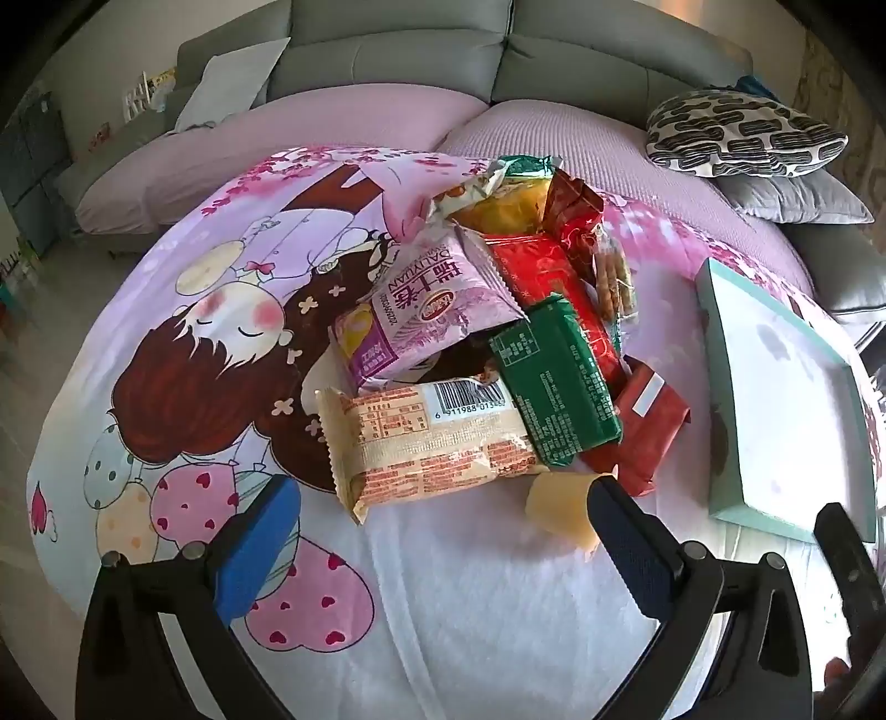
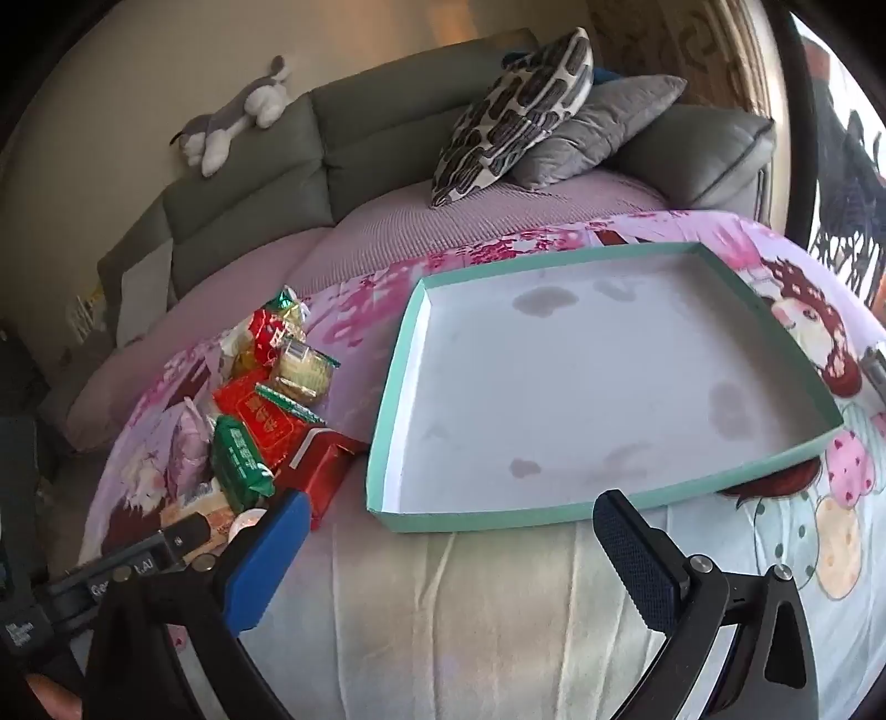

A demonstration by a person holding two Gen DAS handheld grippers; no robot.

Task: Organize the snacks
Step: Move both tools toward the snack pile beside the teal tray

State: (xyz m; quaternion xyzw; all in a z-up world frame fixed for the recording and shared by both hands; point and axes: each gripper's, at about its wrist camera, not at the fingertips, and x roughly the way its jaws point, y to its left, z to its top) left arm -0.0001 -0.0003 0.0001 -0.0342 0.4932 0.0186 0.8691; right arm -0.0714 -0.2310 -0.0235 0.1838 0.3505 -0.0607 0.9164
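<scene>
Plainly the sorting has not begun. Biggest in view is the cartoon-print sheet (image 1: 183, 343) spread over the surface, with a grey sofa (image 1: 398, 50) behind it. On the sheet lies a shallow teal-rimmed box (image 2: 653, 252), white inside, faintly stained and holding nothing. Just beside its near left corner sits the snack pile (image 1: 498, 332), every packet heaped together and none moved across, so the whole job is left to do.

Within the heap, a pale wafer-coloured packet (image 1: 432, 437) with a barcode lies nearest the left camera, its crimped end toward the left hand-held gripper. A pink packet (image 1: 421, 310) leans behind it, a green packet (image 1: 554, 382) overlaps a long red packet (image 1: 531, 271), and a small dark-red box (image 1: 653, 421) rests closest to the box. A clear pack of biscuits (image 2: 302, 368) sits farther back. The wrappers look light, crinkly and slippery, likely to slide over each other when one is pulled.

Left hand-held gripper (image 1: 437, 554) hangs above the sheet just short of the pale packet, jaws spread wide and grasping nothing. Right hand-held gripper (image 2: 459, 559) points at the near rim of the box, likewise released.
</scene>
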